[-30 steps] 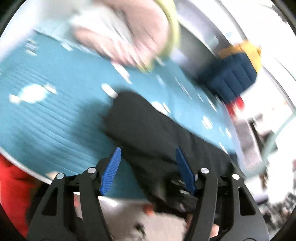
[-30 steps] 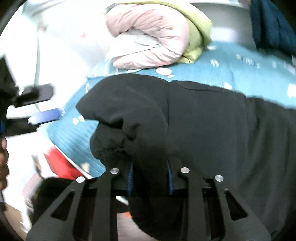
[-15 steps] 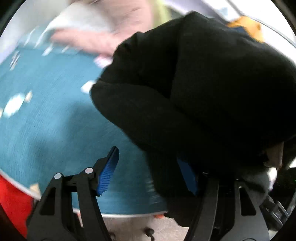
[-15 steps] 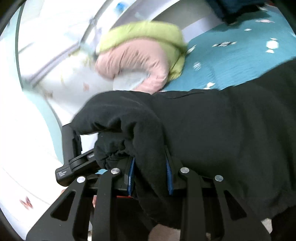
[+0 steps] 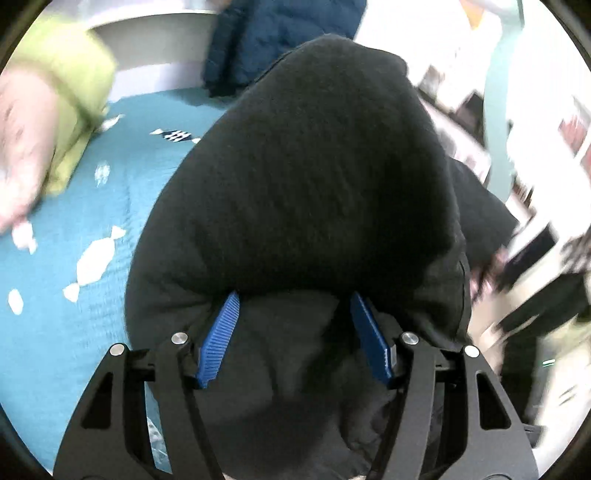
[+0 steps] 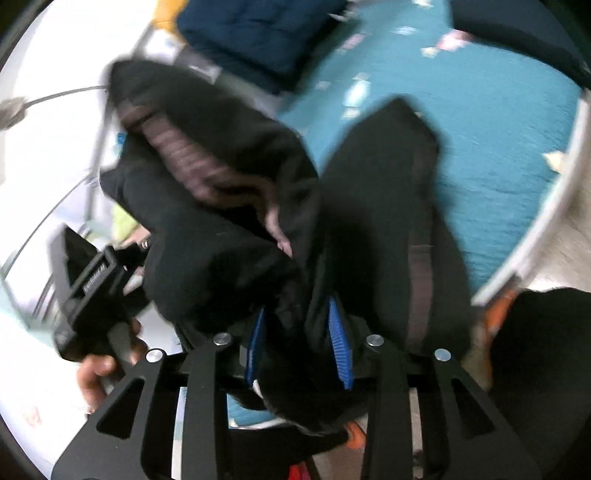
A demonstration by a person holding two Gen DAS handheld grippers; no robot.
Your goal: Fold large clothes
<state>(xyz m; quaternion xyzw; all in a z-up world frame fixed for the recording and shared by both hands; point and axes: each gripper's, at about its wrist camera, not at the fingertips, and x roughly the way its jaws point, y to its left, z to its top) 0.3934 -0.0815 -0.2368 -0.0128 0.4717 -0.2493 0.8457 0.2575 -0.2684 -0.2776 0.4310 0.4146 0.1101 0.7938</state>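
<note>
A large black garment hangs bunched in front of both cameras, lifted off the teal bed. My left gripper is open, its blue pads spread wide with black cloth lying between and over them. My right gripper is shut on a fold of the black garment, blue pads pressed against the cloth. The left gripper's body and the hand holding it show at the left of the right wrist view.
A pink and lime-green bundle of bedding lies at the bed's far left. A dark blue quilted item rests against the headboard, also in the right wrist view. The bed's white edge runs at right, with floor beyond.
The right gripper lifted and swung the garment up off the bed, still holding it. The left gripper moved in under the hanging cloth, which now fills its view; its jaws stay open.
</note>
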